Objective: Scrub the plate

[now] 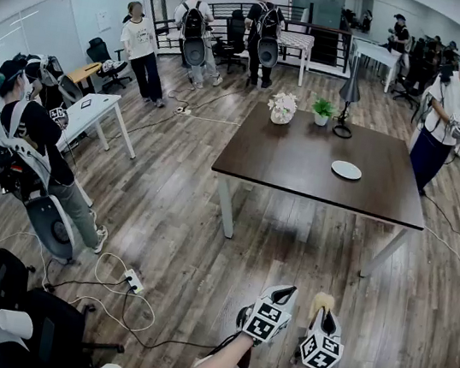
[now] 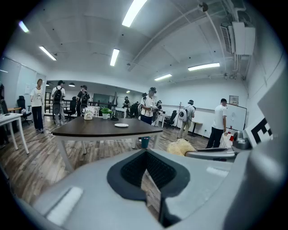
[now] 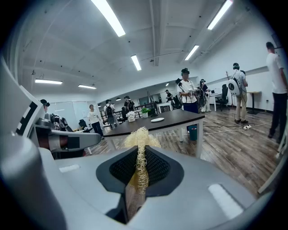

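Both grippers are held low and side by side over the wood floor [image 1: 165,212], well short of the table. Left gripper [image 2: 146,173]: jaws together, nothing between them. Right gripper [image 3: 140,166]: clamped on a pale fibrous scrubber [image 3: 140,137], its tuft standing past the jaw tips and its long axis running along the jaws. Ahead and well apart is a dark table [image 1: 285,166]. A white plate [image 1: 346,170] lies flat and face up on the table's right half. It is round, so it has no long axis and no heading. It sits almost straight ahead of the right gripper, which I judge the nearer one.

White flowers [image 1: 282,106], potted plant [image 1: 322,109] and black lamp [image 1: 349,92] along the far edge of the dark table [image 1: 302,164]
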